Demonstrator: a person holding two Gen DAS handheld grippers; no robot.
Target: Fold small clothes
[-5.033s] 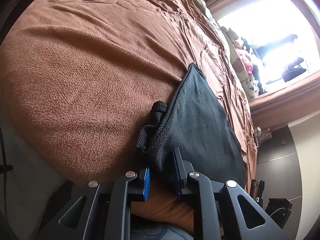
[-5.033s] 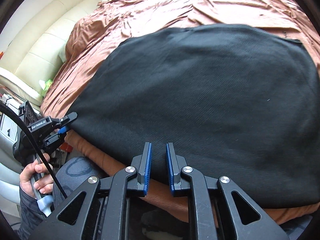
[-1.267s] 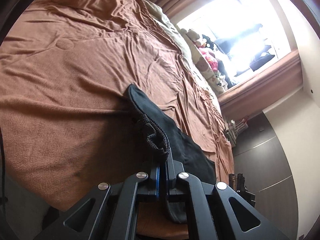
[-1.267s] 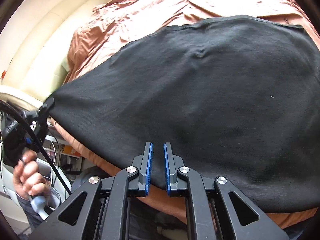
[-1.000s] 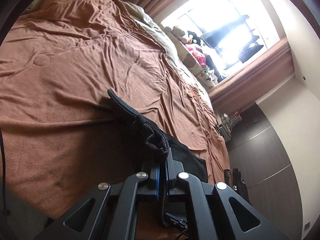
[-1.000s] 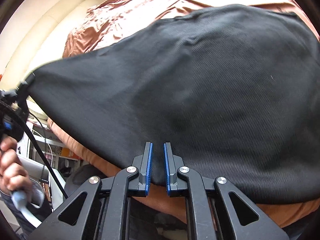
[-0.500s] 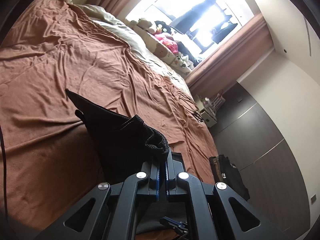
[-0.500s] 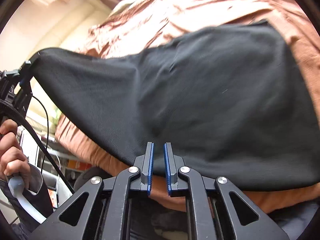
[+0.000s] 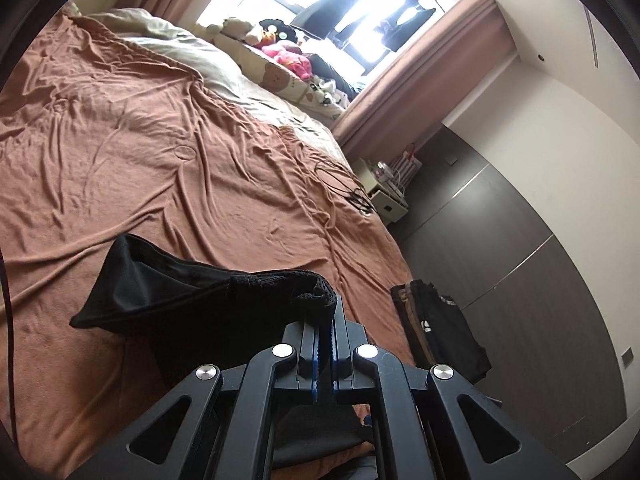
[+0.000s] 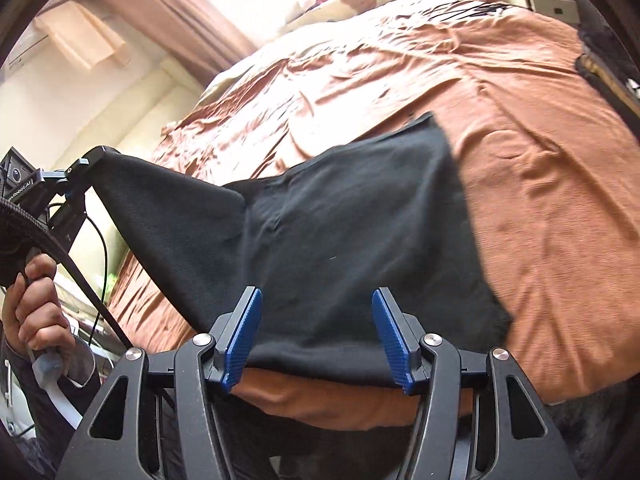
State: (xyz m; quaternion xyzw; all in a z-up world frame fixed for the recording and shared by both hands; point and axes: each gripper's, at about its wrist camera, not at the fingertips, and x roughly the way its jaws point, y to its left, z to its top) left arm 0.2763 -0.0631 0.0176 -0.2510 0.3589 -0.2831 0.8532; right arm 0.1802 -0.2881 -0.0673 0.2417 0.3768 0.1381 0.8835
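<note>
A black garment (image 10: 360,220) lies on the brown bedspread (image 10: 540,200) near the bed's front edge. My left gripper (image 9: 325,320) is shut on one corner of the garment (image 9: 168,300) and holds it up off the bed. In the right wrist view the left gripper (image 10: 86,162) is at the far left, and the lifted cloth slopes down from it. My right gripper (image 10: 317,300) hovers over the garment's near edge. Its jaws are opening and the blue pads (image 10: 244,332) press on nothing.
A person's hand (image 10: 36,304) grips the left gripper's handle, and a cable hangs from it. Pillows and soft toys (image 9: 280,56) line the far side by the window. A nightstand (image 9: 384,196), a dark wardrobe (image 9: 520,240) and a black bag (image 9: 440,328) stand right of the bed.
The left gripper has risen with the garment corner, so that side now hangs off the bed. The right gripper's jaws have gone from nearly shut to wide apart, and both views have tipped up.
</note>
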